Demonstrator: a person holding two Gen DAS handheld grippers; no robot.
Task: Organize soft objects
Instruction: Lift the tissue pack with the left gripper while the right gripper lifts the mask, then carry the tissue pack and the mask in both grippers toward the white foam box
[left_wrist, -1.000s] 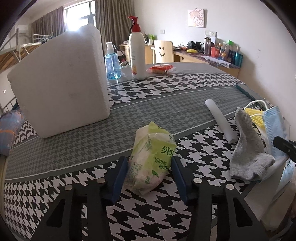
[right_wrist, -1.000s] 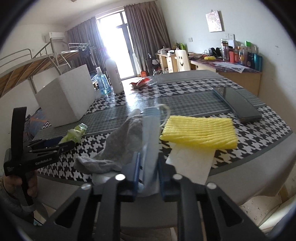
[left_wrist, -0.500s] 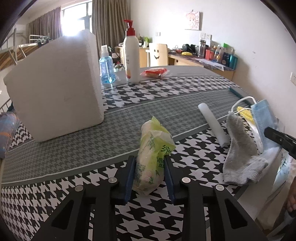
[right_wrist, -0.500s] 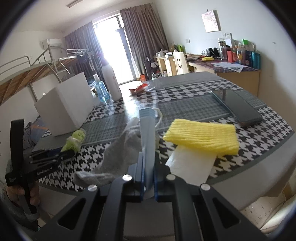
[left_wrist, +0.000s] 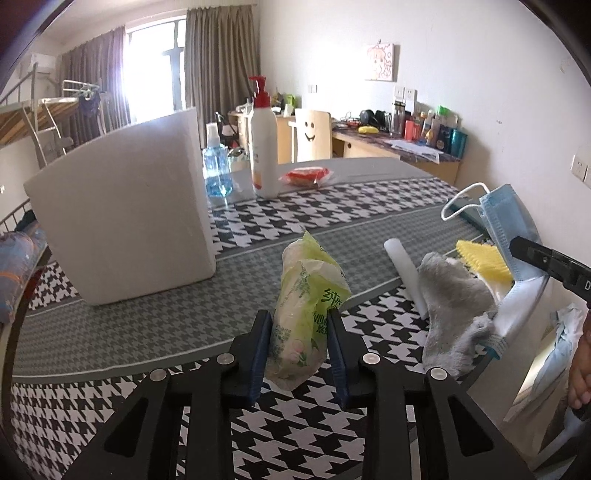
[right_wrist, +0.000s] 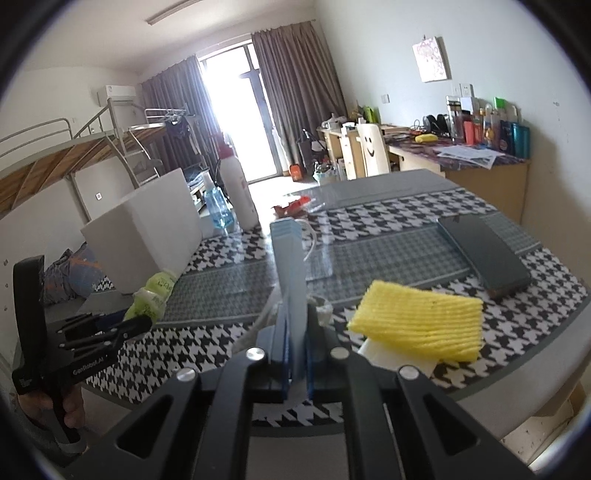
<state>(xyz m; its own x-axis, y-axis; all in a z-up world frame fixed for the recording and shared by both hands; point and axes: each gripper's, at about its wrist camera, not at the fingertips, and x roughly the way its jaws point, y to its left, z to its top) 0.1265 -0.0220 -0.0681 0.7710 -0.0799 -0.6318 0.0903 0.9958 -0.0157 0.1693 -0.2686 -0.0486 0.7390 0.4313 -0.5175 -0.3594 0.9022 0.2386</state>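
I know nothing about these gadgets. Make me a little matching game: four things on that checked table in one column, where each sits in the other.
1. green tissue pack
2. pale blue face mask
3. yellow ribbed sponge cloth
4. grey sock

a. lying on white paper
b. crumpled on the table, nothing gripping it
c. pinched in the left tongs
d. pinched in the right tongs

Pairs: 1-c, 2-d, 3-a, 4-b
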